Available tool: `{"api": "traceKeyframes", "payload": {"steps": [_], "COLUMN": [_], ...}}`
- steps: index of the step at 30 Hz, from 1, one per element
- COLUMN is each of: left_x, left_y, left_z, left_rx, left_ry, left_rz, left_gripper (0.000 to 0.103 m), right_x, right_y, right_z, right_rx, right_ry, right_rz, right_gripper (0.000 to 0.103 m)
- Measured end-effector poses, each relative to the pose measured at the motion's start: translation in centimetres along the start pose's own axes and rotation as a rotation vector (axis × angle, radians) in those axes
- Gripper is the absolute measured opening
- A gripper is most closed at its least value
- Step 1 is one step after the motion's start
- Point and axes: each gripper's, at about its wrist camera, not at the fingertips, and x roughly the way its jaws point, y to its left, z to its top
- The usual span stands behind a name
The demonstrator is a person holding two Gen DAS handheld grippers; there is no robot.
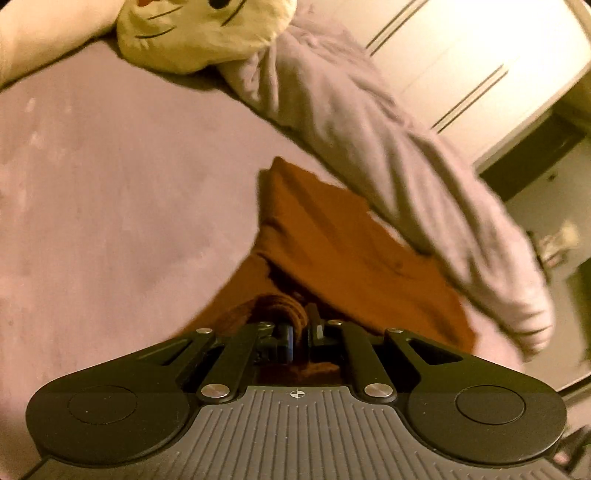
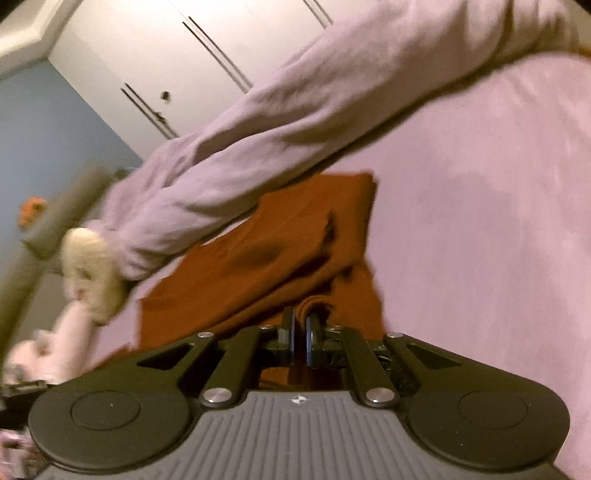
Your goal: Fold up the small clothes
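A small rust-orange garment (image 1: 332, 240) lies on the pink bedsheet (image 1: 110, 184). My left gripper (image 1: 301, 321) is shut on a bunched edge of it at the near side. In the right wrist view the same orange garment (image 2: 295, 243) spreads ahead, partly folded over itself. My right gripper (image 2: 301, 321) is shut on another bunched edge of it. The far side of the garment is tucked under a rolled lilac blanket (image 1: 388, 147).
The lilac blanket (image 2: 277, 122) runs diagonally along the bed's far side. A cream cat-face plush (image 1: 207, 33) lies at the head of the bed. A white fluffy toy (image 2: 92, 269) sits past the bed edge. White wardrobe doors (image 2: 184, 55) stand behind.
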Motion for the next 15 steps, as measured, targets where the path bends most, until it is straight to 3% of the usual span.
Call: {"api": "traceKeyframes", "payload": {"steps": [2, 4, 5, 8, 11, 13, 15], "left_x": [1.3, 1.4, 1.3, 0.2, -0.2, 0.3, 1.4], "left_y": [-0.9, -1.6, -1.6, -0.7, 0.2, 0.3, 0.0], "left_z": [-0.2, -0.6, -0.7, -1.0, -1.4, -1.8, -2.1], "left_rx": [0.077, 0.172, 0.205, 0.243, 0.312, 0.358, 0.396], "left_ry": [0.006, -0.017, -0.037, -0.083, -0.061, -0.024, 0.008], "left_rz": [0.093, 0.139, 0.147, 0.146, 0.102, 0.099, 0.102], "left_gripper": [0.015, 0.029, 0.042, 0.061, 0.084, 0.084, 0.085], "right_x": [1.4, 2.7, 2.7, 1.7, 0.9, 0.7, 0.8], "right_y": [0.7, 1.3, 1.5, 1.1, 0.4, 0.2, 0.2], "right_z": [0.5, 0.6, 0.4, 0.3, 0.1, -0.5, -1.0], "right_rx": [-0.069, -0.158, -0.185, -0.252, -0.319, -0.373, -0.417], "right_ry": [-0.015, -0.007, -0.021, -0.097, -0.080, -0.044, -0.017], "right_rz": [-0.067, -0.139, -0.163, -0.250, -0.235, -0.201, -0.177], "right_gripper": [0.005, 0.007, 0.009, 0.015, 0.023, 0.033, 0.033]}}
